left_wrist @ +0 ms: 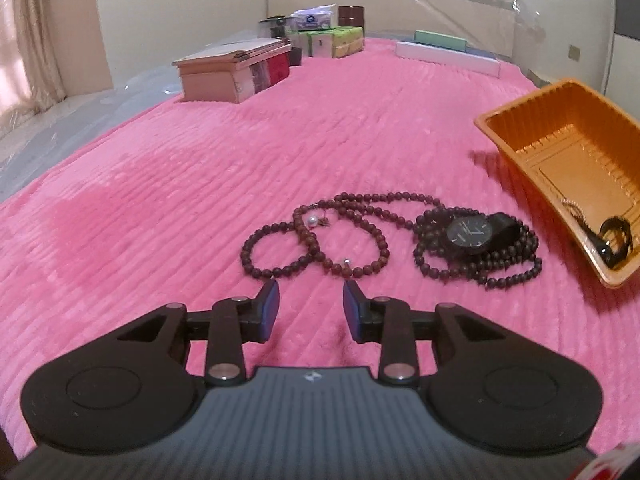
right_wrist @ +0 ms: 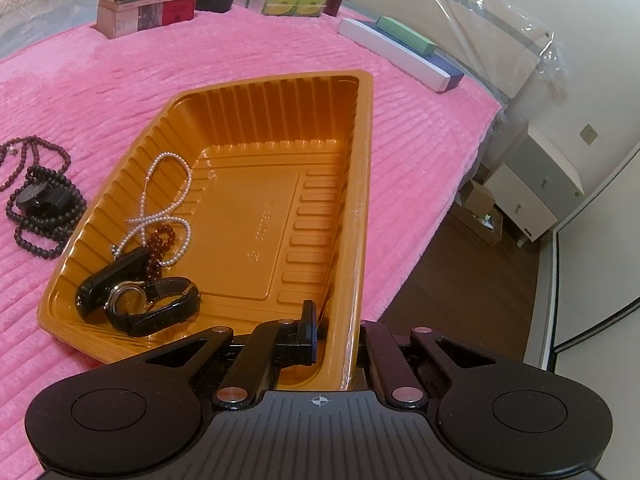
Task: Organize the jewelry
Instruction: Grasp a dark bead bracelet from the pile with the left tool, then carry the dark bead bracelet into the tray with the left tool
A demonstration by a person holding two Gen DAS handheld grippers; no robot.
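Several boxes [left_wrist: 236, 74] beyond beads [left_wrist: 316, 236], tray [left_wrist: 520, 148]

1 orange tray [right_wrist: 256, 120] sits on the pink blanket [left_wrist: 200, 168]. Inside it lie 2 watches [right_wrist: 136, 304], 1 pearl necklace [right_wrist: 168, 200] and 1 dark red bead bracelet [right_wrist: 162, 240]. On the blanket beside the tray's left edge lie 1 black watch [left_wrist: 472, 234] and several strands of dark beads [left_wrist: 312, 240], too tangled to count.

Ribbed pink blanket [left_wrist: 200, 168], orange tray [right_wrist: 256, 112], dark brown beads [left_wrist: 312, 240]
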